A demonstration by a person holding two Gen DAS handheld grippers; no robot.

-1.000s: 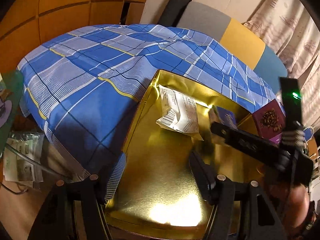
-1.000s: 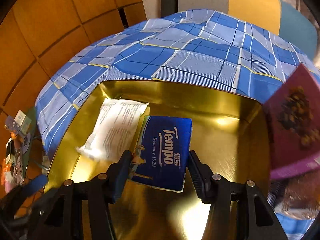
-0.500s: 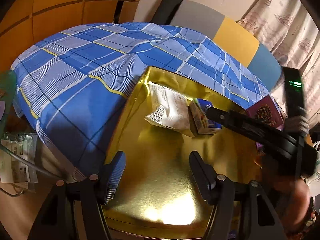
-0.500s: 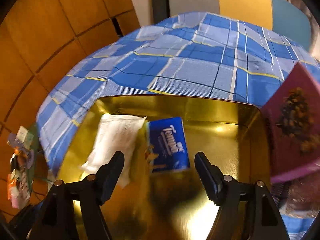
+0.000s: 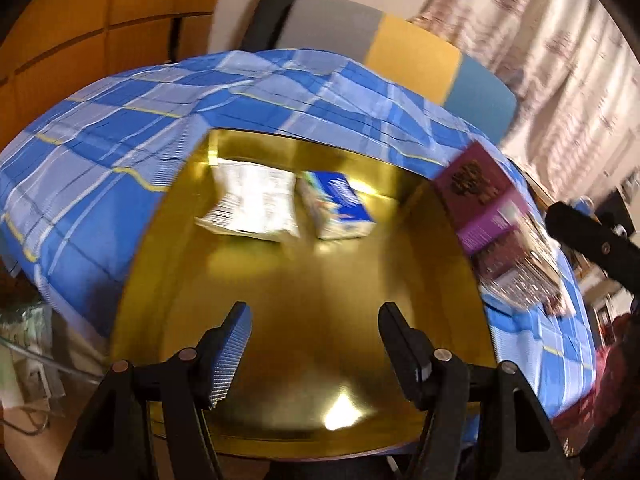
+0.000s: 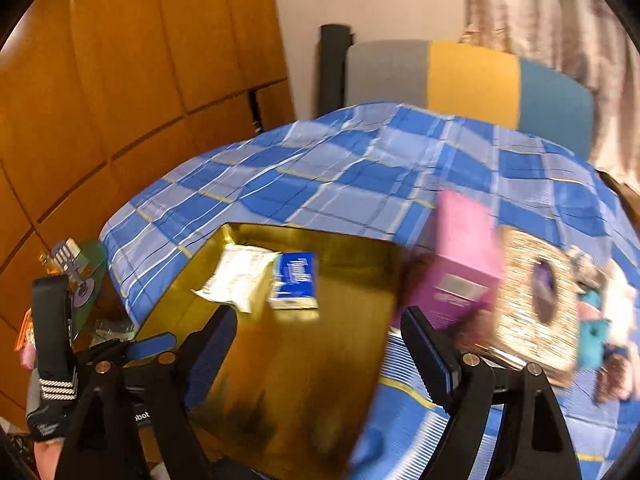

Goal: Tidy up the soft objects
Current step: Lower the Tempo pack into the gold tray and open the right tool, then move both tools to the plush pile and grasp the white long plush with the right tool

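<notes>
A gold tray (image 5: 312, 340) (image 6: 340, 248) lies on a blue checked cloth. In its far left part lie a white printed packet (image 5: 252, 204) (image 6: 236, 276) and, just right of it, a blue Tempo tissue pack (image 5: 340, 208) (image 6: 296, 280). My left gripper (image 5: 314, 344) is open and empty over the tray's near part. My right gripper (image 6: 320, 352) is open and empty, raised above the tray's near right side and well back from the tissue pack. The left gripper also shows at the lower left of the right wrist view (image 6: 160, 352).
A purple box (image 5: 480, 204) (image 6: 460, 264) stands at the tray's right edge, with a glittery box (image 6: 536, 300) beyond it. The checked cloth (image 6: 360, 168) covers the table. A grey, yellow and blue chair back (image 6: 472, 80) stands behind. Clutter sits on a low stand at left (image 6: 76, 272).
My right gripper opened, left the Tempo tissue pack in the tray beside the white packet, and pulled up and back to the right. My left gripper shifted a little.
</notes>
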